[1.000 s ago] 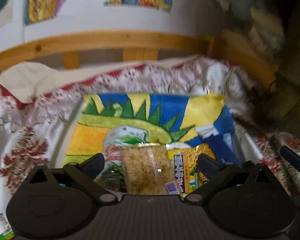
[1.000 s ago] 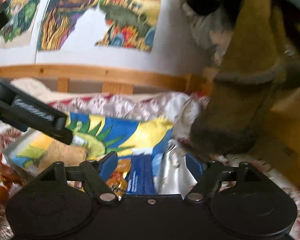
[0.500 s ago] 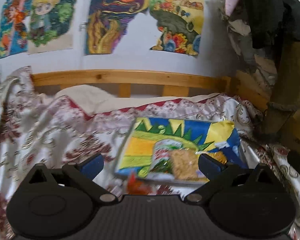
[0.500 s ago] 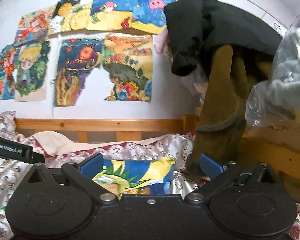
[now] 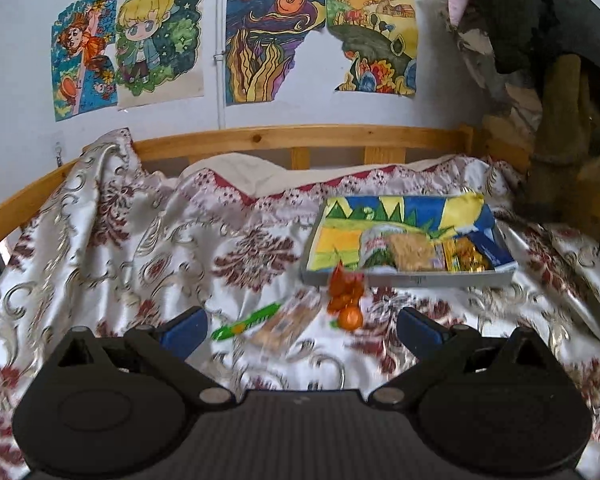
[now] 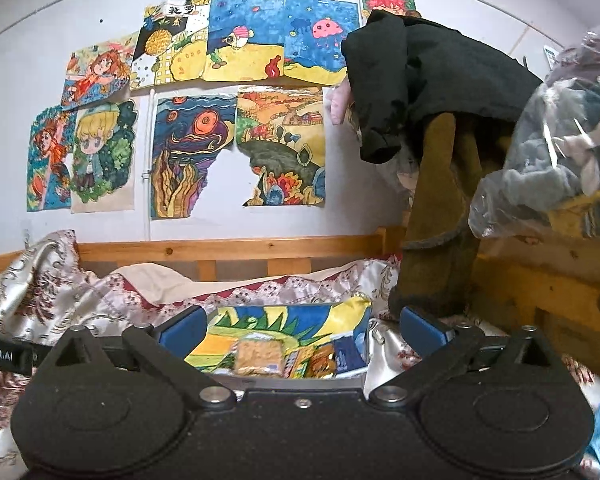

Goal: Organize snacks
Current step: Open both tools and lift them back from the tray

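A shallow tray lined with a colourful drawing lies on the bed. It holds a green-white packet, a clear cracker pack, a yellow packet and a blue packet. Loose snacks lie in front of it: orange wrapped sweets, a clear biscuit pack and a green stick packet. My left gripper is open and empty, above the loose snacks. My right gripper is open and empty, with the tray just beyond it.
A patterned bedspread covers the bed. A wooden rail runs along the back under wall drawings. Hanging clothes and a bagged bundle stand at the right. The left gripper's body shows at the right wrist view's left edge.
Both grippers have pulled back and up from the tray, jaws still open. The tray now sits farther off, and the loose snacks in front of it have come into the left view.
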